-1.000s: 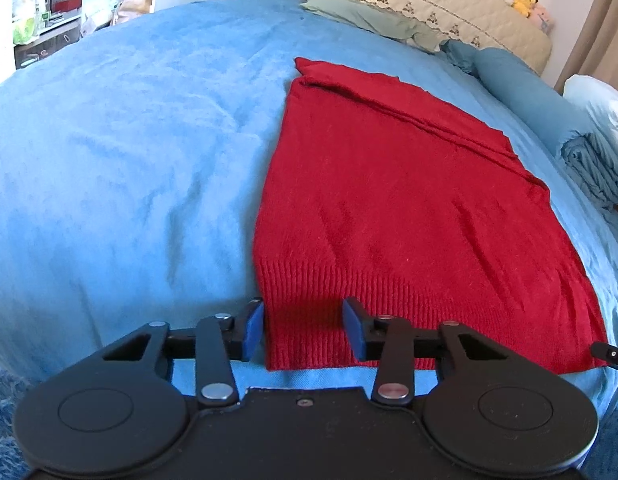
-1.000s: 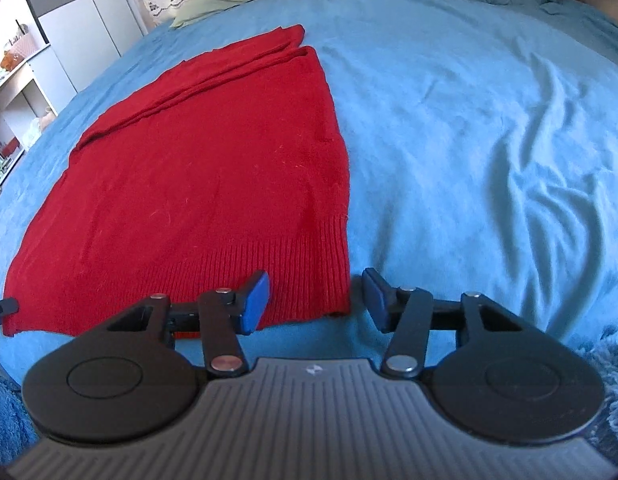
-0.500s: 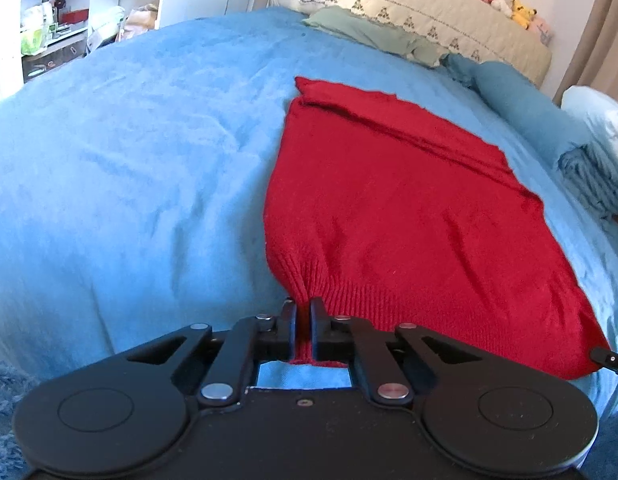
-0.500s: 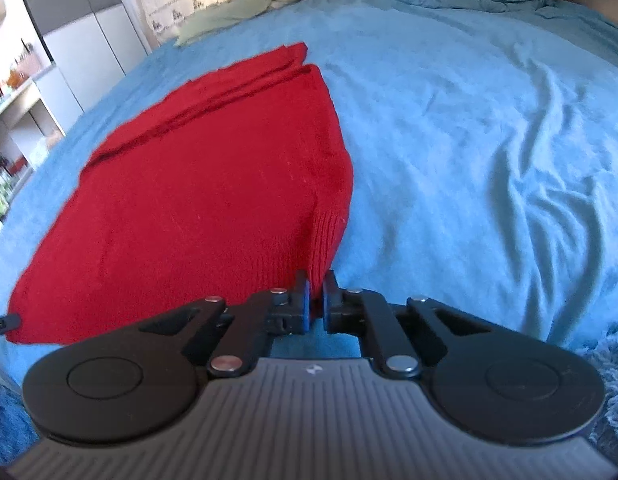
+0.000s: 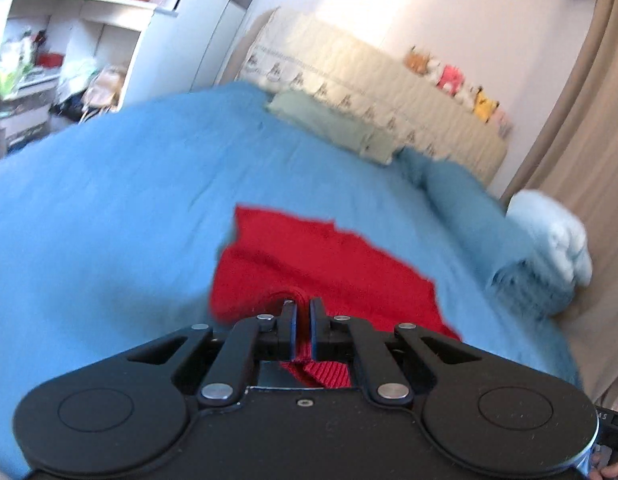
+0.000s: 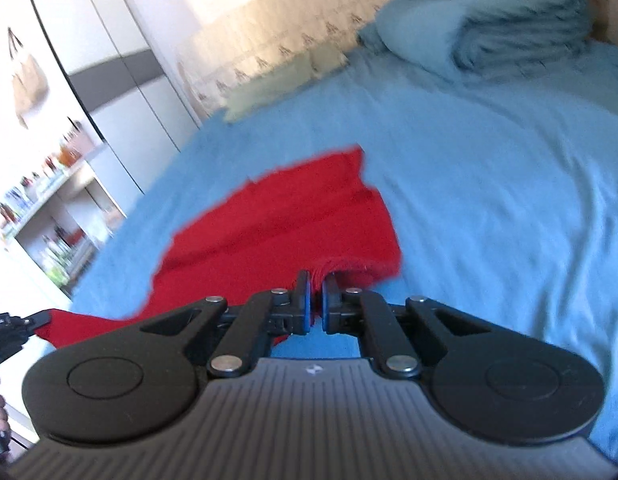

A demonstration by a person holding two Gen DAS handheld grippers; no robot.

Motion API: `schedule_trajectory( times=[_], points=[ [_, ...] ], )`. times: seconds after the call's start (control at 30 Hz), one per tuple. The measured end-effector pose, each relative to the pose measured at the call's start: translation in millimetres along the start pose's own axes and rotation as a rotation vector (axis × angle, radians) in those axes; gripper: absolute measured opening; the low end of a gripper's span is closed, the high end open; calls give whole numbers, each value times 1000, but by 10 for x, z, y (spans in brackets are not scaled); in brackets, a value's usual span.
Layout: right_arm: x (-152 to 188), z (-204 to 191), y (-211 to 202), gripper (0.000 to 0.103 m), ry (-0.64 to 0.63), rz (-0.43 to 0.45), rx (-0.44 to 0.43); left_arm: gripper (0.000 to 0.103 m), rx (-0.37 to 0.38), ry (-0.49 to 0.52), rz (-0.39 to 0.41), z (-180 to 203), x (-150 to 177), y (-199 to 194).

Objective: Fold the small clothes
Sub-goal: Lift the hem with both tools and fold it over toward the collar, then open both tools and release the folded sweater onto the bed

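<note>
**Both corners pinched, hem off the bed**

Left gripper [image 5: 303,320] clamps the sweater [image 5: 329,264] hem at lower centre; right gripper [image 6: 315,300] grips the other corner (ribbing bunched between the pads). Hem edge is lifted, far edge lies on the bed [image 5: 109,220]. Open blue sheet fills the right wrist view's right side.

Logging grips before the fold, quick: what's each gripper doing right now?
Left gripper: shut on the red sweater, pinching its ribbed hem.
Right gripper: shut on the same sweater's hem, at the other corner.
</note>
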State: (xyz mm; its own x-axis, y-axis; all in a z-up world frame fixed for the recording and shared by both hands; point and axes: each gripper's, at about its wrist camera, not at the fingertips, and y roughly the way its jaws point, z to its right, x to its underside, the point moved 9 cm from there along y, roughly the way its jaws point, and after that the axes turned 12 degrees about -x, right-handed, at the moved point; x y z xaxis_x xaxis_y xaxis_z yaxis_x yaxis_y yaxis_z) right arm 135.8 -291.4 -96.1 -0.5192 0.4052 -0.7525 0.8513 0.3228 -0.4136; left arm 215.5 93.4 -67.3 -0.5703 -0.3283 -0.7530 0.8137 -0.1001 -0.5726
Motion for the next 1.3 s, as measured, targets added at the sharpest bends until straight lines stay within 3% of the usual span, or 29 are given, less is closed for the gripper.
schedule_trajectory(
  times=[0.17, 0.27, 0.43, 0.63, 0.73, 0.87, 0.9, 0.93, 0.97, 1.0, 1.03, 1.07, 1.13, 1.3],
  points=[
    [-928, -70, 480, 20, 6, 38, -68, 6, 17, -16, 35, 258, -802, 482],
    [-1507, 7, 930, 20, 30, 57, -81, 6, -17, 2, 53, 395, -1243, 935],
    [-2114, 363, 2017, 20, 28, 41, -39, 6, -101, -18, 19, 483, -1623, 2072],
    [-2065, 1026, 3420, 20, 58, -48, 54, 6, -225, -2, -68, 375, -1355, 3404],
    [-1948, 1231, 3814, 20, 30, -81, 88, 6, -258, -16, -101, 261, -1211, 3769],
    [-1936, 1376, 4092, 21, 13, -69, 91, 7, -269, -24, -102, 202, -1171, 3979],
    [-1950, 1385, 4134, 25, 0, -62, 87, 12, -266, -34, -92, 185, -1193, 4001],
    [-1969, 1388, 4157, 31, -18, -52, 99, 33, -264, -42, -68, 162, -1227, 3976],
    [-1985, 1379, 4161, 59, -39, -49, 115, 51, -272, -41, -37, 169, -1259, 3914],
    [-1996, 1343, 4125, 89, -69, -44, 129, 85, -287, -34, 6, 148, -1299, 3835],
    [-2004, 1253, 4032, 97, -109, -9, 130, 98, -296, -22, 57, 133, -1337, 3697],
    [-2004, 1167, 3915, 103, -148, 30, 108, 98, -285, -4, 106, 146, -1363, 3549],
    [-1926, 936, 3734, 103, -218, 51, 30, 98, -225, 83, 153, 227, -1288, 3238],
    [-1279, 709, 3539, 103, -263, -58, -74, 100, -51, 298, 32, 412, -538, 2839]
  ],
)
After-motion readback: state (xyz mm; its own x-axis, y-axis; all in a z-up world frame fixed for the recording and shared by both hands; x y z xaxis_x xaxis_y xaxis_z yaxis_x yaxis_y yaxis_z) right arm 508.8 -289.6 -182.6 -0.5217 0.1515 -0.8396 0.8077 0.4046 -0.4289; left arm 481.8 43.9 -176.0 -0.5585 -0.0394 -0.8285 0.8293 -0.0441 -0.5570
